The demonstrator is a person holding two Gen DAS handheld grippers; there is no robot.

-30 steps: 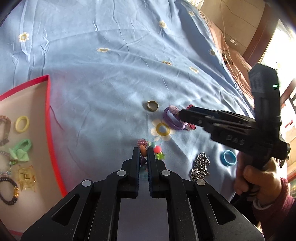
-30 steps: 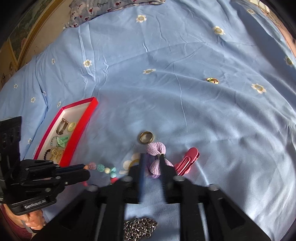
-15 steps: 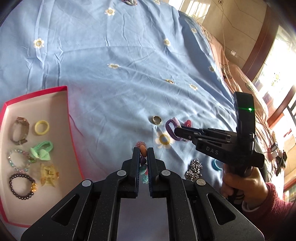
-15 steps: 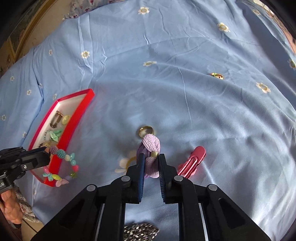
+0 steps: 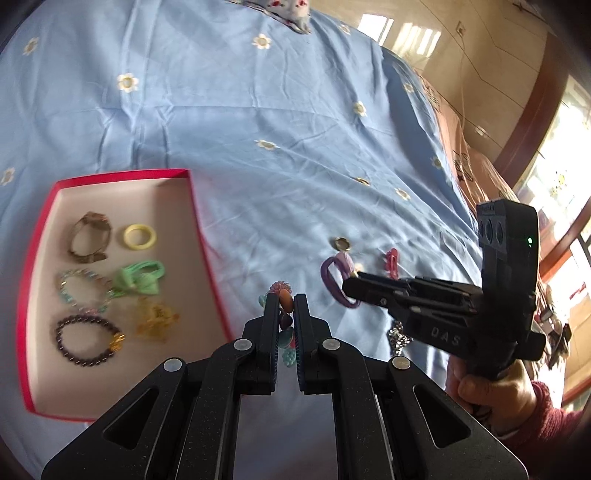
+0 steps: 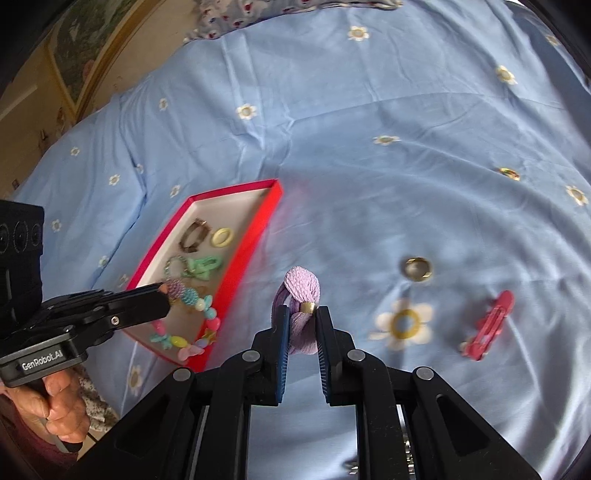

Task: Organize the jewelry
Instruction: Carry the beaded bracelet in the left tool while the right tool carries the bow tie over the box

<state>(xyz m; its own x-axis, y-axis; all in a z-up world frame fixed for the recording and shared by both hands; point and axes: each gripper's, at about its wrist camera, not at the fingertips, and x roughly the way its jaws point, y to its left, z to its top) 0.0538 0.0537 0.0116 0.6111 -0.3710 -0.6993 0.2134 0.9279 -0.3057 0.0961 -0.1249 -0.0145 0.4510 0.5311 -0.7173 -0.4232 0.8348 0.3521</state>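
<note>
My left gripper [image 5: 286,301] is shut on a colourful bead bracelet [image 5: 285,300], held above the blue bedsheet just right of the red-rimmed tray [image 5: 192,206]. In the right wrist view the bracelet [image 6: 192,317] hangs from that gripper [image 6: 160,290] over the tray's near corner [image 6: 236,284]. My right gripper [image 6: 302,314] is shut on a purple hair tie [image 6: 301,291], lifted off the sheet; it also shows in the left wrist view [image 5: 334,280]. The tray holds several pieces: a yellow ring [image 5: 139,237], a green bow tie [image 5: 142,280], a dark bead bracelet [image 5: 86,341].
On the sheet lie a gold ring [image 6: 417,268], a red hair clip [image 6: 489,325] and a silver chain [image 5: 399,334]. A pillow [image 6: 258,14] lies at the bed's far end. The floor lies off the bed's left edge.
Both grippers have lifted their pieces off the sheet and moved left toward the tray. The bead bracelet now hangs over the tray's near corner.
</note>
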